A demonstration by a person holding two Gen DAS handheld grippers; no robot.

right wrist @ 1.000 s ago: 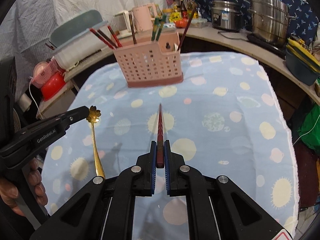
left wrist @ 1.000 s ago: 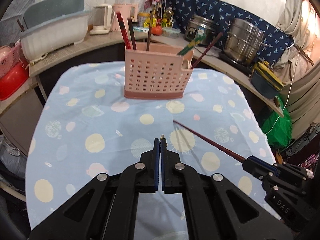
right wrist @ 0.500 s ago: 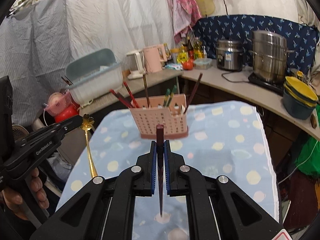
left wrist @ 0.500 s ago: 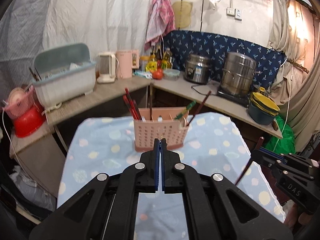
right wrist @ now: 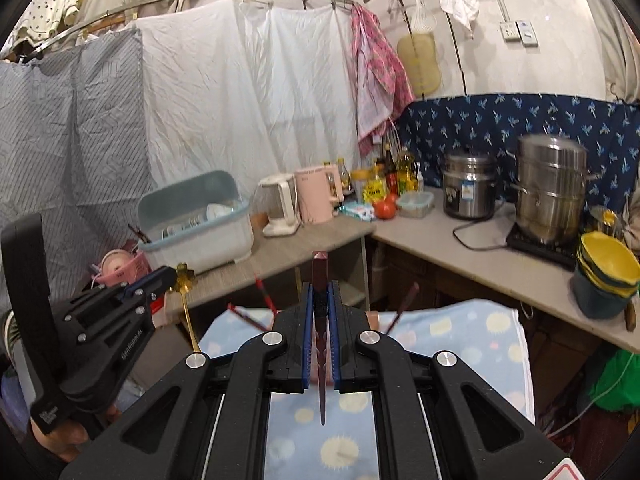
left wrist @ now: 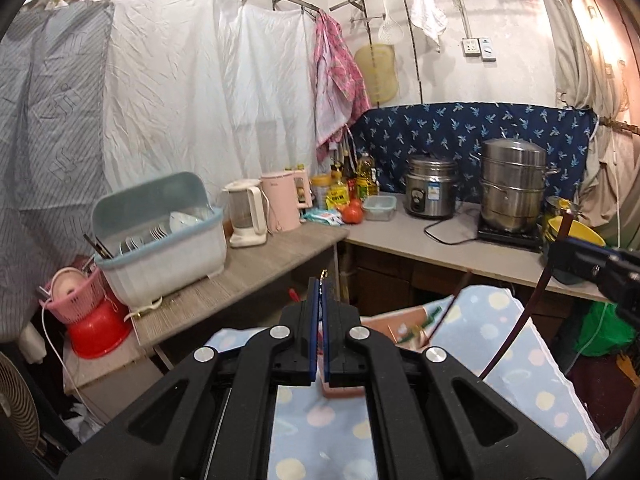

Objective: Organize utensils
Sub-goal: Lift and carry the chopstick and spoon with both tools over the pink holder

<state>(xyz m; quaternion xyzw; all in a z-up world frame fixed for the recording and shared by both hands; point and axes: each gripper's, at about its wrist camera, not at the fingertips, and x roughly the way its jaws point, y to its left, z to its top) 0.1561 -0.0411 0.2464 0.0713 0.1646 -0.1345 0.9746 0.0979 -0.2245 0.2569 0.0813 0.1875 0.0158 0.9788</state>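
Note:
My left gripper (left wrist: 319, 284) is shut on a gold spoon; only its thin edge (left wrist: 325, 273) shows here, while the right wrist view shows the flower-shaped end (right wrist: 185, 276) and the spoon hanging from that gripper (right wrist: 170, 278). My right gripper (right wrist: 320, 290) is shut on a dark red chopstick (right wrist: 320, 276), held nearly upright, tip down. In the left wrist view the chopstick (left wrist: 532, 300) hangs from the right gripper (left wrist: 560, 256). The pink utensil holder (left wrist: 404, 322) sits low on the table, mostly hidden behind my fingers.
The table has a blue dotted cloth (right wrist: 460, 332). Behind it an L-shaped counter (left wrist: 280, 256) carries a dish-drainer box (left wrist: 160, 240), kettles (left wrist: 280, 200), bottles, a rice cooker (left wrist: 432, 188), a steel steamer pot (left wrist: 512, 192) and stacked yellow bowls (right wrist: 608, 268).
Both grippers have risen and tilted upward with spoon and chopstick still held. The view has swung from the tabletop to the back wall, and the holder has dropped behind the fingers.

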